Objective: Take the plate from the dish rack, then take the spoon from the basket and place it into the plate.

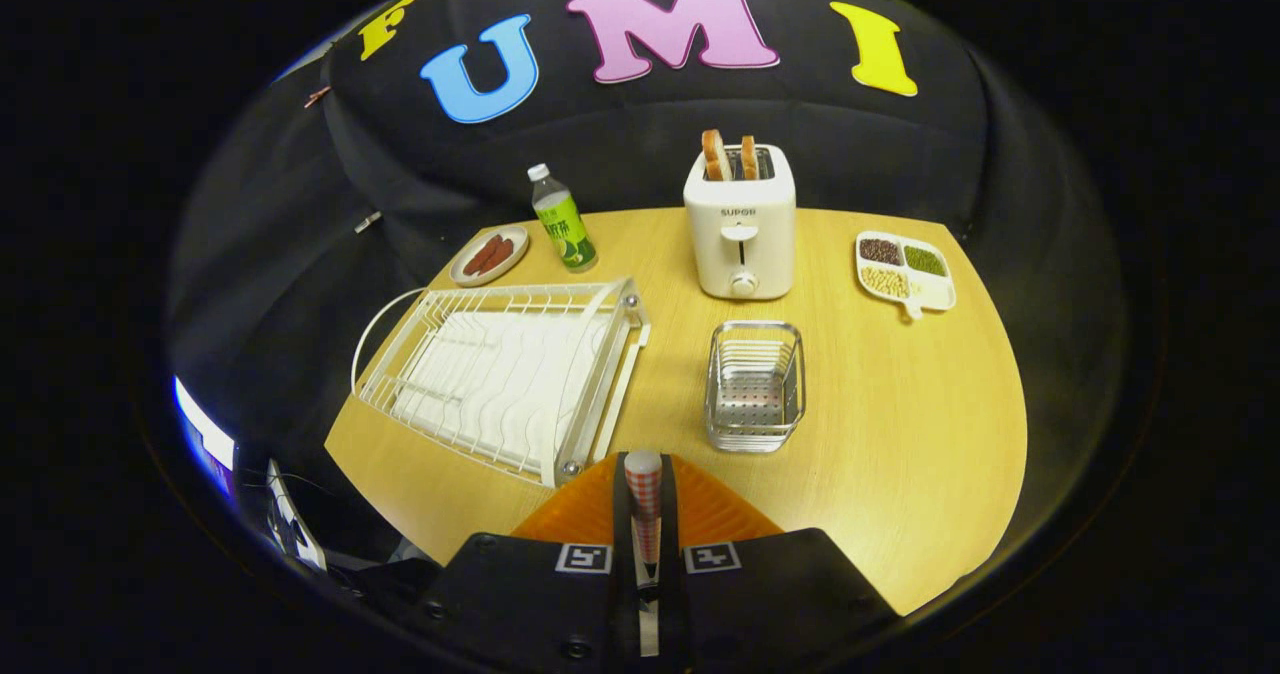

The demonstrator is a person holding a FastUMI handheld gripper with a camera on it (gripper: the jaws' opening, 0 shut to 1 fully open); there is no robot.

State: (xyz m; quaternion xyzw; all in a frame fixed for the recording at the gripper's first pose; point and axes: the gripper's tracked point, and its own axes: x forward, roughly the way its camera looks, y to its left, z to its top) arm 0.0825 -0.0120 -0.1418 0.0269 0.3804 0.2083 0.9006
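Fingers [645, 529] clenched on the spoon [642, 499] — both black pads pressing its sides, almost no gap between them. Spoon handle patterned in red-and-white checks with a pale, rounded end; narrow and straight, long axis running along the fingers, rounded end pointing forward toward the basket [755, 386]. Bowl end hidden down between the fingers, so cannot tell its shape. Directly under spoon and fingers, an orange ribbed plate [715, 509] resting on the wooden table [900, 404], partly covered by the gripper body.

Just ahead and slightly right — wire basket with a perforated metal floor, upright, nothing seen inside. Left of it, the white dish rack [505, 379] lying across the table, its near corner close beside the plate. Beyond: white toaster [740, 224] with two slices standing in its slots, green-labelled bottle [563, 221], small dish [490, 254] holding reddish pieces, and a divided tray [905, 272] of grains well off to the right.
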